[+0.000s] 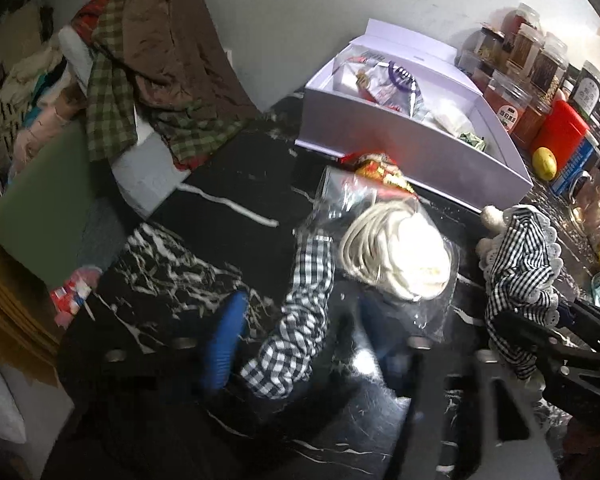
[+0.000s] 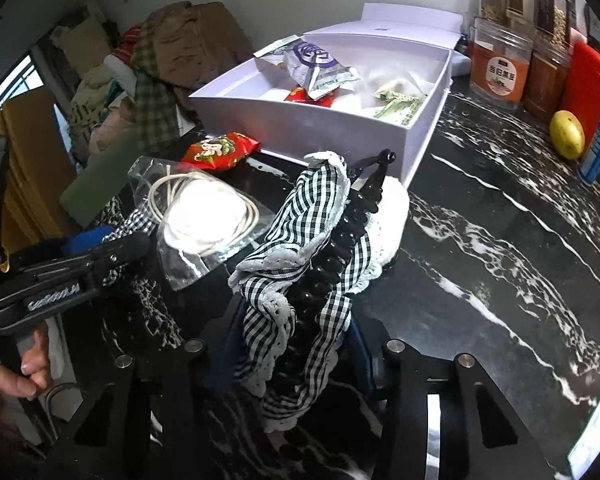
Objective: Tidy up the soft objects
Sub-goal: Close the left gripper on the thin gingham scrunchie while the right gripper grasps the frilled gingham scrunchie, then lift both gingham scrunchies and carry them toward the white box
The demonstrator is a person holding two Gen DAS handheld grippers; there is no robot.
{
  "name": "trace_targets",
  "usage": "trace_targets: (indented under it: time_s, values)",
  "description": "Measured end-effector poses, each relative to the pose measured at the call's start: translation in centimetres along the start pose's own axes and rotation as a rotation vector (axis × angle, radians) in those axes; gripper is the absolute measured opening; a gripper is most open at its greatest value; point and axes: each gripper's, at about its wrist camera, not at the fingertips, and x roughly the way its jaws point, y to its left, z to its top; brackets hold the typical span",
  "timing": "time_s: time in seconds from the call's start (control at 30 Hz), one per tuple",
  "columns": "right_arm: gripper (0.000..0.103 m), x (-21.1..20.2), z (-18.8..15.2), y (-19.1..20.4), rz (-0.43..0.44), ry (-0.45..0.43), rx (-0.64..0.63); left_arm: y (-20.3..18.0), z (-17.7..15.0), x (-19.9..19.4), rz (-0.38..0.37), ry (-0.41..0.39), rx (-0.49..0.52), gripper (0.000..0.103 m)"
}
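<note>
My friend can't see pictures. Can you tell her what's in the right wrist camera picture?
The right hand-held gripper grips a black-and-white checked hair clip with lace trim over a black marble counter. Behind it sits an open white box of snack packets; a bagged white cord lies to the left.

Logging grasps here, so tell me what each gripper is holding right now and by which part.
The right gripper holds the gingham hair claw by its lower end. The left gripper pinches a gingham cloth strip near its end.
</note>
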Motion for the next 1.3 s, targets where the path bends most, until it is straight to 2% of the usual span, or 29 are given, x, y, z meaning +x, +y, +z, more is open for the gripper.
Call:
trace_targets:
  time_s: [0.07,0.17,0.4,0.6,0.7,0.9,1.03,1.13,1.2,1.27,1.3]
  values:
    - [0.046,-0.3,-0.2,-0.3,-0.005,-0.003,0.004,0.0,-0.3,0.0,0.010,-0.009,0.005,0.032]
    - [0.045,-0.7,-0.6,-0.7,-0.020,-0.010,0.007,-0.1,-0.6,-0.1,0.005,-0.009,0.008,0.025]
    - [0.043,-2.5,-2.6,-1.8,-0.047,-0.018,0.014,-0.7,-2.4,-1.6,-0.025,0.006,0.017,0.024]
    - [0.043,-4.3,-4.6,-2.3,-0.048,-0.014,0.017,-3.3,-5.0,-3.3,-0.098,0.046,0.063,0.024]
    - [0.043,-5.1,-5.8,-2.7,-0.049,-0.008,0.018,-4.5,-6.1,-3.6,-0.172,0.079,0.063,0.024]
    - [0.043,-6.9,-7.5,-4.0,-0.070,0.006,0.045,-7.2,-7.0,-3.9,-0.228,0.082,0.110,0.024]
    - [0.043,-7.8,-8.4,-4.6,-0.075,0.024,0.050,-8.3,-7.1,-3.7,-0.239,0.093,0.144,0.024]
    - [0.048,-8.1,-8.8,-4.7,-0.077,0.027,0.055,-8.9,-6.9,-3.5,-0.222,0.089,0.159,0.024]
    - [0.056,-8.0,-8.7,-4.8,-0.077,0.024,0.067,-9.0,-6.8,-3.4,-0.211,0.082,0.168,0.024]
    - [0.069,-7.8,-8.5,-4.9,-0.070,0.021,0.082,-9.3,-6.6,-3.3,-0.191,0.072,0.181,0.024]
    - [0.070,-7.5,-8.3,-4.9,-0.064,0.026,0.089,-9.5,-6.5,-3.2,-0.181,0.069,0.188,0.024]
